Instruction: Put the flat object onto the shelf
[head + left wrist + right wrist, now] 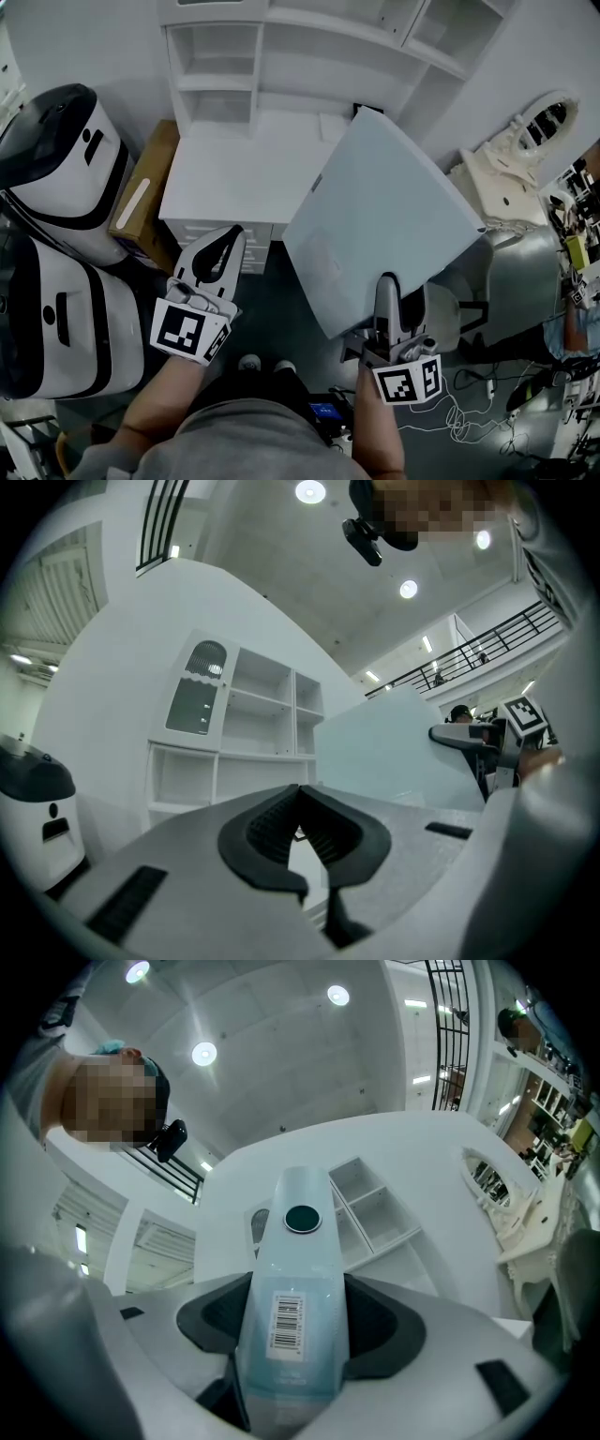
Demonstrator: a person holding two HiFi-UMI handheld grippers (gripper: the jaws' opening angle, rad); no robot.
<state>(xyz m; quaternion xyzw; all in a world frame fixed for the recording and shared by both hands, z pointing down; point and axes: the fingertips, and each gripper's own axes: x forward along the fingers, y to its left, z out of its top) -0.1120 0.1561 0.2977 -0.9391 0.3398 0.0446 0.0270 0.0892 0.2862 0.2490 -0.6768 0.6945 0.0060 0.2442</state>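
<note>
Flat object (380, 220) reads as smooth pale plastic, a soft satin sheen, no grain at all; on its narrow edge sits a white paper barcode label (288, 1324), matt; shelf (225, 169) is white and smooth, painted or laminated board, can't tell which; left gripper (299, 789) shows matt grey plastic shells, and its black pads (337, 832) are ribbed and look rubbery; right gripper (295, 1302) has the same dull grey shell, the same dark pads; marker cube (190, 330) carries flat black-and-white print, no shine; cardboard box (145, 187) brown and dull; white machines (66, 141) glossy plastic with shiny black bands; grey top (244, 441) soft cloth.
</note>
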